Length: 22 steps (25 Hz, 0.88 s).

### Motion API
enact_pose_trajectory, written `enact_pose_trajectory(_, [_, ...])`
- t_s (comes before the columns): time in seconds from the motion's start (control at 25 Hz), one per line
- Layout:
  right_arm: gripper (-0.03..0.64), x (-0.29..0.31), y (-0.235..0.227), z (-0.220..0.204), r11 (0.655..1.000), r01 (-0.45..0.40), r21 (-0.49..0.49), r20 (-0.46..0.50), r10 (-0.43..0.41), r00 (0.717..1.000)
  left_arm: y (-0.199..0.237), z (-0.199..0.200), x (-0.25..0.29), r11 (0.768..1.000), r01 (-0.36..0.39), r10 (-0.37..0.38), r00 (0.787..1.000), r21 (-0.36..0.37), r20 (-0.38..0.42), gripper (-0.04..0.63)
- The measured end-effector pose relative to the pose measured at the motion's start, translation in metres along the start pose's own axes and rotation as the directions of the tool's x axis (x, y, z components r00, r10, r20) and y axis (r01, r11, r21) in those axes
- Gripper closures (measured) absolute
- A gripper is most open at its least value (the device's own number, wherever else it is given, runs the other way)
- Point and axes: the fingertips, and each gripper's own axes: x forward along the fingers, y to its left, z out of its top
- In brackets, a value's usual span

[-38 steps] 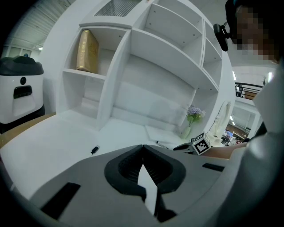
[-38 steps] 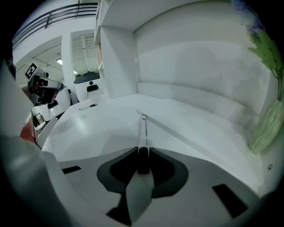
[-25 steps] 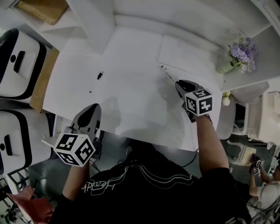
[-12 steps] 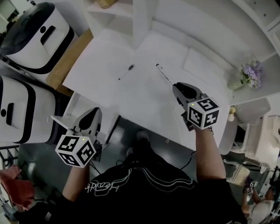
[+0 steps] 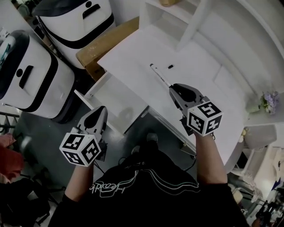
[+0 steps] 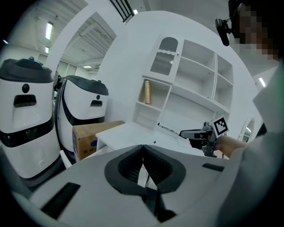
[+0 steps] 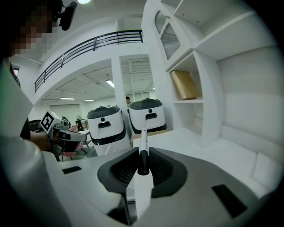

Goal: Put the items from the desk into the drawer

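My right gripper [image 5: 174, 88] is shut on a white pen with a black cap [image 5: 159, 75], held above the white desk [image 5: 199, 88]; the pen sticks out ahead of the jaws [image 7: 143, 142]. A second white marker with a black cap [image 5: 170, 66] lies on the desk behind it. My left gripper [image 5: 102, 109] hangs over the near edge of an open white drawer [image 5: 116, 101] at the desk's left end, jaws shut [image 6: 143, 147] with nothing in them. The left gripper view also shows the pen [image 6: 168, 129] in the right gripper [image 6: 195, 133].
Two white-and-black machines [image 5: 31, 80] [image 5: 75, 17] stand on the floor to the left. A cardboard box [image 5: 106, 42] sits beside the desk. A white shelf unit [image 5: 177, 13] rises at the back. Purple flowers [image 5: 268, 101] stand at the far right.
Both grippers have swung left along the desk. The right one has carried the pen up and toward the desk's left end. The open drawer has come into view by the left gripper.
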Motion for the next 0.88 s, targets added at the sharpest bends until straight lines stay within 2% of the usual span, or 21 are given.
enact_pose_trajectory(0.2, [0.531,0.054,0.058,-0.007,0.993,-0.109,-0.033,-0.050,0.107,0.993,0.040,-0.010,-0.036,0.996,-0.071,0.072,0.997,-0.049,0.022,0.575])
enact_pose_trajectory(0.36, [0.531,0.104,0.092,-0.032,0.983,-0.175,-0.056,-0.117,0.168,0.979,0.073,-0.021,-0.057,0.987,-0.140,0.143,0.989,-0.081,0.026,0.575])
enact_pose_trajectory(0.64, [0.531,0.179,0.134,-0.091,0.953,-0.287,-0.096,-0.284,0.250,0.925,0.110,-0.051,-0.080,0.955,-0.248,0.250,0.968,-0.162,-0.011,0.575])
enact_pose_trajectory(0.88, [0.531,0.248,0.153,-0.147,0.934,-0.342,-0.102,-0.392,0.278,0.877,0.138,-0.080,-0.087,0.919,-0.318,0.317,0.947,-0.233,-0.045,0.575])
